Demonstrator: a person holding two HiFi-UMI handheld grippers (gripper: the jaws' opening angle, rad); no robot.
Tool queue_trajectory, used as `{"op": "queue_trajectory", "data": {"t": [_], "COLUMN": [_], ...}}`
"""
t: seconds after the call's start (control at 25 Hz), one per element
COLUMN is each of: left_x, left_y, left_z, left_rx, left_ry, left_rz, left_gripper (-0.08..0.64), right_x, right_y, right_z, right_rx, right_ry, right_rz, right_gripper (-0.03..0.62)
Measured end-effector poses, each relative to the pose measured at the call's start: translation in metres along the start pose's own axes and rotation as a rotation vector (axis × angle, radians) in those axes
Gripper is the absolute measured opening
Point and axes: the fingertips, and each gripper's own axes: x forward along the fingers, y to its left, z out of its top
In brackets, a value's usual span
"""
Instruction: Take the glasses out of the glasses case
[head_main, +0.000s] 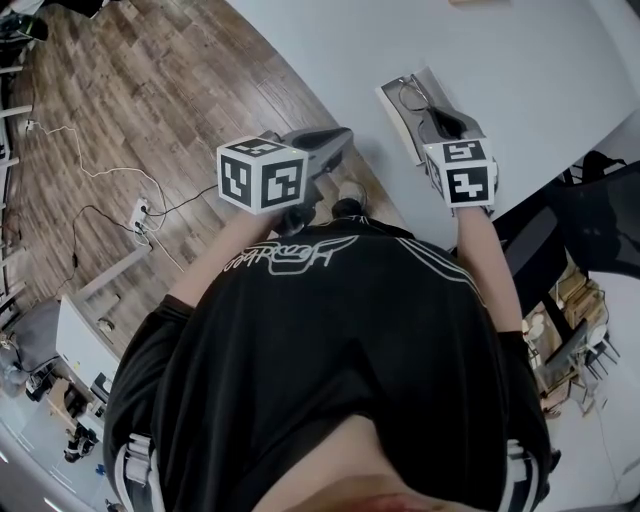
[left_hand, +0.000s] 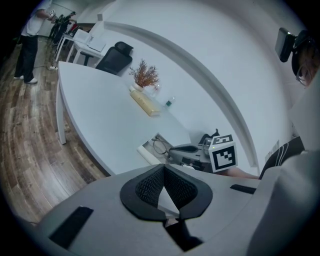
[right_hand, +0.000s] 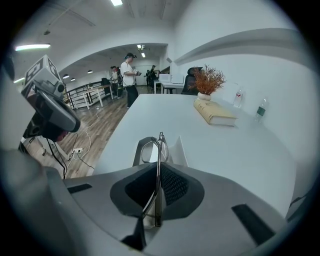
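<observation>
Left tool (left_hand: 164, 175): jaws drawn together with nothing between them; it hung in the air just off the worktop's edge, over the wooden floor (head_main: 120, 100).
Left forearm (head_main: 205, 262): bent up in front of the torso, with the tool's nose angled toward the worktop and the other tool.
Worktop (head_main: 520, 70): white and long, with its near edge running just ahead of both tools.
Glasses case (head_main: 398, 112): lay open near the worktop's near edge, directly in front of the right tool.
Glasses (right_hand: 158, 142): a thin metal frame turned on edge, with the lens rims out ahead of the jaws above the open case. Whether the frame touched the case could not be told.
Right tool (right_hand: 159, 170): jaws pinched on the glasses' frame, nose pointed along the worktop.
Right forearm (head_main: 478, 240): stretched straight forward from the body, carrying the tool over the worktop's edge.
Book (right_hand: 216, 114): lay flat well beyond the case, beside a potted dried plant (right_hand: 207, 82).
</observation>
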Motion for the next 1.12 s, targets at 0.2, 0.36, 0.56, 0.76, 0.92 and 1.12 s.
{"op": "queue_trajectory", "data": {"t": [0.2, 0.36, 0.56, 0.76, 0.92, 1.12], "left_x": [-0.001, -0.005, -0.017, -0.044, -0.073, -0.120], "left_y": [-0.004, -0.006, -0.013, -0.026, -0.041, -0.061], "left_z": [-0.005, -0.009, -0.014, -0.016, -0.028, -0.049], "left_rx": [-0.013, 0.014, 0.035, 0.110, 0.137, 0.174], "left_ry": [-0.001, 0.001, -0.013, -0.046, -0.073, -0.103], "left_rz": [-0.015, -0.014, -0.023, -0.018, -0.038, -0.054], "left_gripper": [0.008, 0.008, 0.008, 0.008, 0.008, 0.008], "right_x": [-0.013, -0.025, -0.048, -0.079, -0.106, -0.146], "right_y": [0.001, 0.003, 0.016, 0.039, 0.070, 0.123], "right_z": [0.009, 0.017, 0.027, 0.036, 0.035, 0.037], "right_rx": [0.008, 0.001, 0.020, 0.042, 0.086, 0.147], "right_ry": [-0.063, -0.117, -0.206, -0.279, -0.329, -0.402], "right_rz": [-0.021, -0.046, -0.042, -0.040, -0.014, 0.038], "right_gripper": [0.018, 0.018, 0.018, 0.018, 0.018, 0.018]}}
